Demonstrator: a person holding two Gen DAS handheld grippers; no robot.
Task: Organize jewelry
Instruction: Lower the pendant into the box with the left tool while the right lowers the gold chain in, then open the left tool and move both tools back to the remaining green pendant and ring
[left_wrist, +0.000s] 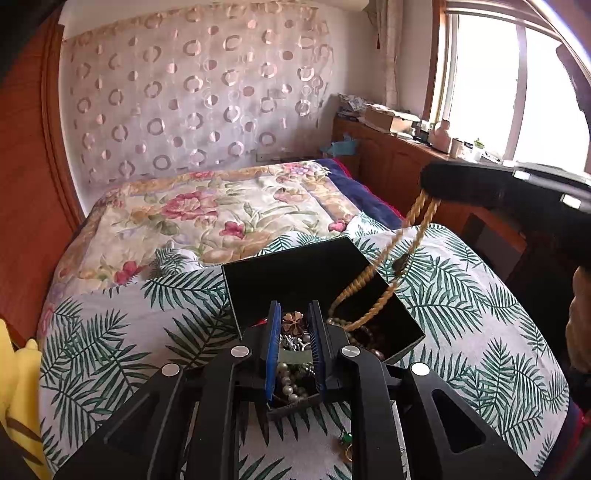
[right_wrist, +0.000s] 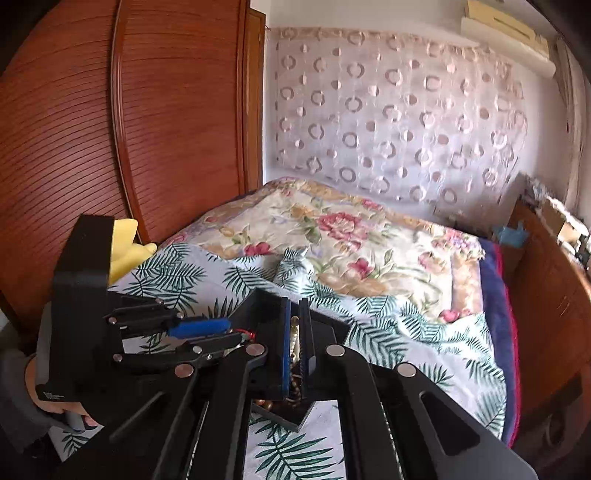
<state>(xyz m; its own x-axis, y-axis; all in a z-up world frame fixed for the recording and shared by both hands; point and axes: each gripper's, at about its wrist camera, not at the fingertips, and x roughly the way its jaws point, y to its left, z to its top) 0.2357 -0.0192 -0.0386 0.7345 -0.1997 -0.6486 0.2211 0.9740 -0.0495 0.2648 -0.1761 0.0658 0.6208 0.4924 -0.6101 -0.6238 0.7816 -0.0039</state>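
The right gripper (right_wrist: 294, 332) is pinching a twisted golden rope necklace (left_wrist: 373, 273) trailing up from the open black jewelry box (left_wrist: 406, 325), risking snagging the beads inside, while the left gripper (left_wrist: 294, 328) is hovering part-open above them.

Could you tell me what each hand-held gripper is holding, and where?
The right hand-held gripper pinches the gold rope necklace at its upper loop. The left hand-held gripper holds nothing.

No legible text — only a tiny blurred mark (unreadable) on left hand-held gripper (right_wrist: 207, 328).
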